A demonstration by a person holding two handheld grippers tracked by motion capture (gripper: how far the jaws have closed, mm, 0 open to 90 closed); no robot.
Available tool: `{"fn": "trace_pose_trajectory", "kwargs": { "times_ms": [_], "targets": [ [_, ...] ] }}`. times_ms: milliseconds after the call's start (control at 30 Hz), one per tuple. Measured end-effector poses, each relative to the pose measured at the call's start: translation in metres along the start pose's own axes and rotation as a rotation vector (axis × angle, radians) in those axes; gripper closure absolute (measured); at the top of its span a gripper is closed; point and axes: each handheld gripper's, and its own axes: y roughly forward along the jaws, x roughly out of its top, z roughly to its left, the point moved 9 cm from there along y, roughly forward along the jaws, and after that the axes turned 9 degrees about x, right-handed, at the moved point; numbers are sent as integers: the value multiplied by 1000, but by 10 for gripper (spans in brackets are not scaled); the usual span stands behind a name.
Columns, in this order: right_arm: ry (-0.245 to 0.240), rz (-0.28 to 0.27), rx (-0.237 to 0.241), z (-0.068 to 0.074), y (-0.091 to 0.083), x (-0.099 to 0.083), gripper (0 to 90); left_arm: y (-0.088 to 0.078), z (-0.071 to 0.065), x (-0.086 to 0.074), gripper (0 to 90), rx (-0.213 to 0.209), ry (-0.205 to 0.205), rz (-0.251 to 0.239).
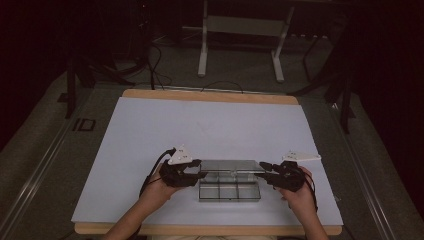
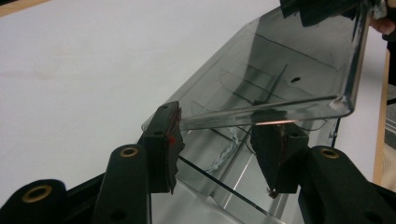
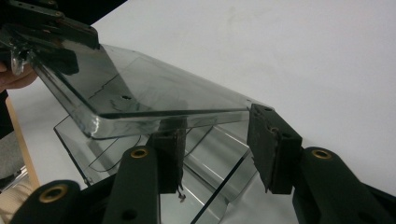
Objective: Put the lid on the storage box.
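Observation:
A smoky clear plastic box point(image 1: 229, 192) with several compartments sits near the table's front edge. Its lid point(image 1: 231, 165) is raised above the base, roughly level. My left gripper point(image 1: 201, 173) is shut on the lid's left end and my right gripper point(image 1: 262, 167) is shut on its right end. In the left gripper view the lid point(image 2: 280, 70) runs between the jaws of the gripper point(image 2: 217, 144), one jaw in front of it and one seen through it. The right gripper view shows the same hold by that gripper point(image 3: 219, 149) on the lid point(image 3: 154, 88), with the base point(image 3: 205, 158) below.
The box rests on a white sheet point(image 1: 150, 135) covering a wooden table point(image 1: 210, 96). A white frame stand point(image 1: 240, 30) stands on the floor beyond the table. Cables trail from both grippers toward the person's forearms.

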Motion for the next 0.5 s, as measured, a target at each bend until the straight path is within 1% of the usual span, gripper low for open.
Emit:
{"fn": "trace_pose_trajectory", "kwargs": {
  "times_ms": [100, 167, 500],
  "targets": [
    [-4, 12, -2, 0, 0, -3, 555, -1, -1, 0, 530, 1, 6, -2],
    [-10, 19, -12, 0, 0, -5, 560, -1, -2, 0, 530, 0, 14, 0],
    [29, 14, -25, -9, -10, -14, 559, -2, -3, -10, 530, -7, 14, 20]
  ]
}}
